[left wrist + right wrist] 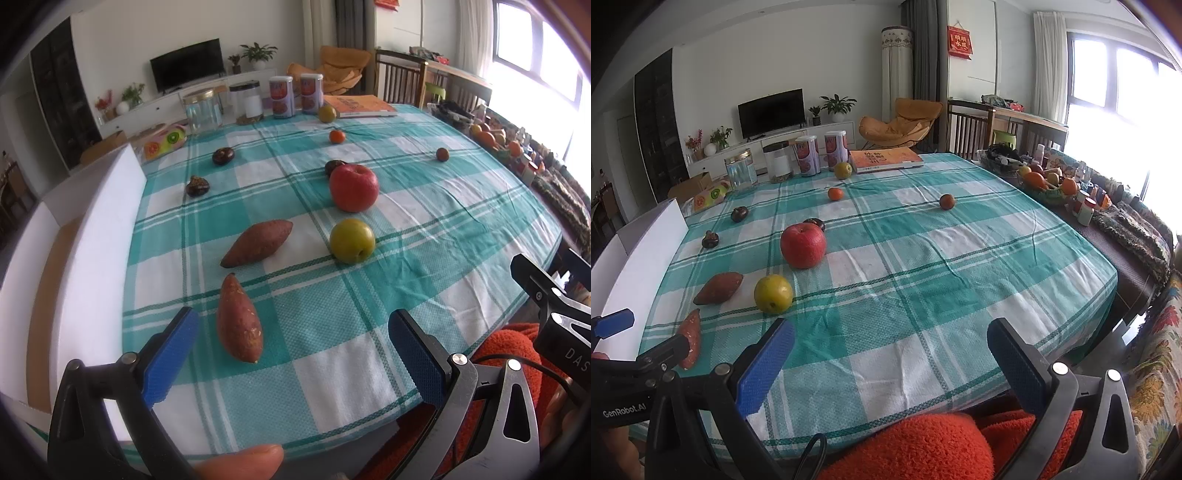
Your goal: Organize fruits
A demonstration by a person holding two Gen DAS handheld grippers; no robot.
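Note:
Fruits lie scattered on a teal-and-white checked tablecloth (424, 229). In the left wrist view a sweet potato (239, 320) lies nearest, a second sweet potato (257, 242) behind it, then a yellow-green pear (352, 240) and a red apple (353, 187). Dark chestnuts (197, 186), a small orange (337, 136) and a brown fruit (442, 154) lie farther back. My left gripper (291, 350) is open and empty above the near edge. My right gripper (892, 363) is open and empty; the apple (803, 245) and pear (773, 294) lie ahead to its left.
A white foam box (92, 236) stands along the table's left edge. Jars and cans (281, 96), a book (358, 105) and another pear (327, 113) stand at the far end. A fruit basket (1047, 184) and clutter line the right side.

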